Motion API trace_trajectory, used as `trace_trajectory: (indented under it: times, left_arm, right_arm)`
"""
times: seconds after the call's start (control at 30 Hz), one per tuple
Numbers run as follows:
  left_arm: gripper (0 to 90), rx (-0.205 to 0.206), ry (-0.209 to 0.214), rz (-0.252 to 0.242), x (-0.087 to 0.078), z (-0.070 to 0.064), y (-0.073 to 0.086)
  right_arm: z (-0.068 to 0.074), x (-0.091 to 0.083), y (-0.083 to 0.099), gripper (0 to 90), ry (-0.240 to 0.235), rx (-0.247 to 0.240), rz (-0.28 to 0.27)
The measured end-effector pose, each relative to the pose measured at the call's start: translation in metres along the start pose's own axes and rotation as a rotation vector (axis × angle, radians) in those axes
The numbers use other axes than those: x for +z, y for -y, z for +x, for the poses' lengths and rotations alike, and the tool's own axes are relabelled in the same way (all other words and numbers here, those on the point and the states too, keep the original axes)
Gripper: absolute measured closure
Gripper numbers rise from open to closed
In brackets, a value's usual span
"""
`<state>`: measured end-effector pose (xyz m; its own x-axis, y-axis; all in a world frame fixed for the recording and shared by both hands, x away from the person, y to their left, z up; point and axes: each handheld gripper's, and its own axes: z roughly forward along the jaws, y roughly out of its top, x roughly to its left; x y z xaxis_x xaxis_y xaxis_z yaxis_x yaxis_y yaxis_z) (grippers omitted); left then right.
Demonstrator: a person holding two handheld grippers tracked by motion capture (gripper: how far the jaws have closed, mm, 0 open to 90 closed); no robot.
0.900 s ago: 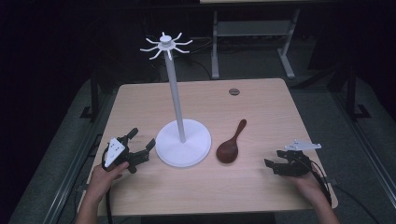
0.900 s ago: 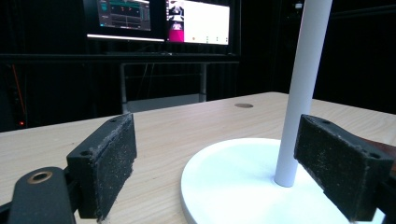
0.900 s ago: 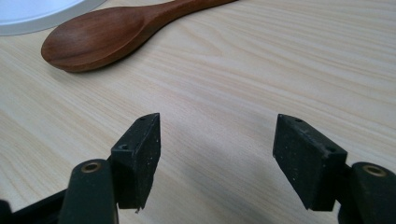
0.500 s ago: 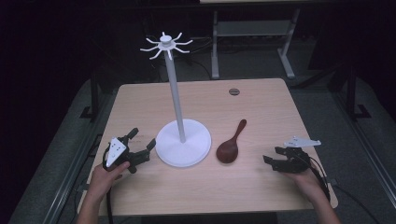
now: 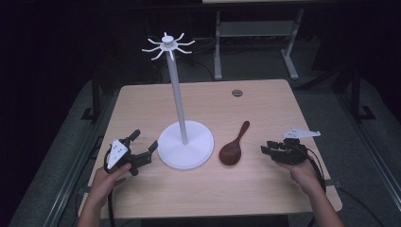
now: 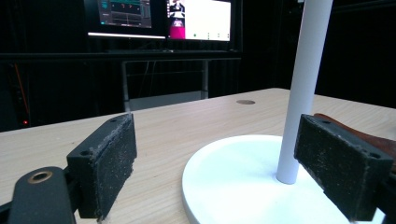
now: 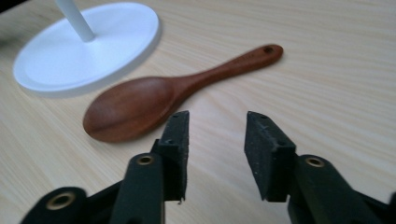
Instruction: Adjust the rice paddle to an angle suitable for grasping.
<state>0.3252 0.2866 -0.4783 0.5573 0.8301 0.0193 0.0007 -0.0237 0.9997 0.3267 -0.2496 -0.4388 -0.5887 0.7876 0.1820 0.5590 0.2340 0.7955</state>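
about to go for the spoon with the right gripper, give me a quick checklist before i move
1. Right gripper open: ok, jaws apart with nothing between them.
2. Wooden spoon reachable: ok, it lies flat on the table just ahead of the right gripper.
3. Handle free: ok, apart from the white stand's base.
4. Left gripper out of the way: ok, open beside the base's far side from the spoon.
5. Hole in handle end to suit the hooks: cannot tell.
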Motion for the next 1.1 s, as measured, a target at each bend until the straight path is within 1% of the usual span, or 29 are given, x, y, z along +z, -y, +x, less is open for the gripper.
trace_trajectory:
  times: [0.07,0.13,0.17,0.2,0.23,0.27,0.37,0.4,0.47,0.5,0.63,0.67,0.73,0.77,0.83,0.87,0.93,0.97,1.1]
  left_arm:
    - [12.6,-0.001,-0.004,0.005,0.000,0.000,0.000]
    - [12.5,0.001,-0.005,0.006,0.001,0.000,0.000]
    - [12.5,0.000,-0.004,0.002,0.000,0.000,0.000]
    - [12.5,0.000,-0.004,0.002,0.000,0.000,0.000]
    - [12.5,0.002,-0.004,0.001,0.000,0.000,0.000]
    - [12.5,0.002,-0.004,0.001,0.000,0.000,0.000]
    - [12.5,0.000,-0.004,0.004,0.000,0.000,0.000]
    - [12.5,-0.001,-0.004,0.004,0.000,0.000,0.000]
    - [12.5,-0.007,-0.007,0.004,0.000,0.000,0.000]
    - [12.6,-0.006,-0.010,0.006,0.000,0.000,0.000]
    - [12.6,-0.001,-0.010,0.002,0.000,0.000,0.000]
    - [12.5,-0.002,-0.010,0.002,0.000,0.000,0.000]
    - [12.5,-0.001,-0.010,0.002,0.000,0.000,0.000]
    - [12.5,-0.003,-0.010,0.002,0.000,0.000,0.000]
    - [12.5,-0.010,-0.003,-0.003,0.000,0.000,0.000]
    - [12.5,-0.010,-0.003,-0.003,0.000,0.000,0.000]
    - [12.5,-0.014,0.000,-0.008,-0.001,0.001,0.000]
    - [12.5,-0.013,-0.001,-0.009,-0.001,0.001,0.000]
    - [12.5,-0.008,-0.001,-0.008,0.000,0.000,0.000]
  right_arm:
    - [0.001,0.002,-0.004,64.9,-0.013,0.005,-0.006]
    - [0.002,0.004,-0.006,66.1,-0.018,0.002,-0.009]
    - [0.002,0.006,-0.008,69.8,-0.025,-0.005,-0.015]
    - [0.002,0.006,-0.008,69.8,-0.025,-0.005,-0.015]
    - [0.004,0.009,-0.011,75.1,-0.039,-0.022,-0.017]
    - [0.005,0.010,-0.012,77.8,-0.043,-0.022,-0.019]
    - [0.007,0.016,-0.019,84.7,-0.057,-0.027,-0.025]
    - [0.007,0.019,-0.022,86.6,-0.060,-0.037,-0.029]
    - [0.009,0.025,-0.026,89.6,-0.081,-0.041,-0.036]
    - [0.009,0.028,-0.029,89.6,-0.077,-0.051,-0.034]
    - [0.011,0.034,-0.035,89.8,-0.090,-0.055,-0.035]
    - [0.013,0.039,-0.039,89.8,-0.105,-0.054,-0.045]
    - [0.017,0.044,-0.043,89.8,-0.104,-0.076,-0.035]
    - [0.019,0.046,-0.045,89.8,-0.111,-0.079,-0.031]
    - [0.023,0.050,-0.050,89.8,-0.112,-0.095,-0.033]
    - [0.023,0.050,-0.050,89.8,-0.112,-0.095,-0.033]
    - [0.026,0.055,-0.054,89.8,-0.121,-0.102,-0.036]
    - [0.029,0.061,-0.057,89.8,-0.119,-0.106,-0.020]
    - [0.035,0.073,-0.061,89.7,-0.135,-0.112,0.003]
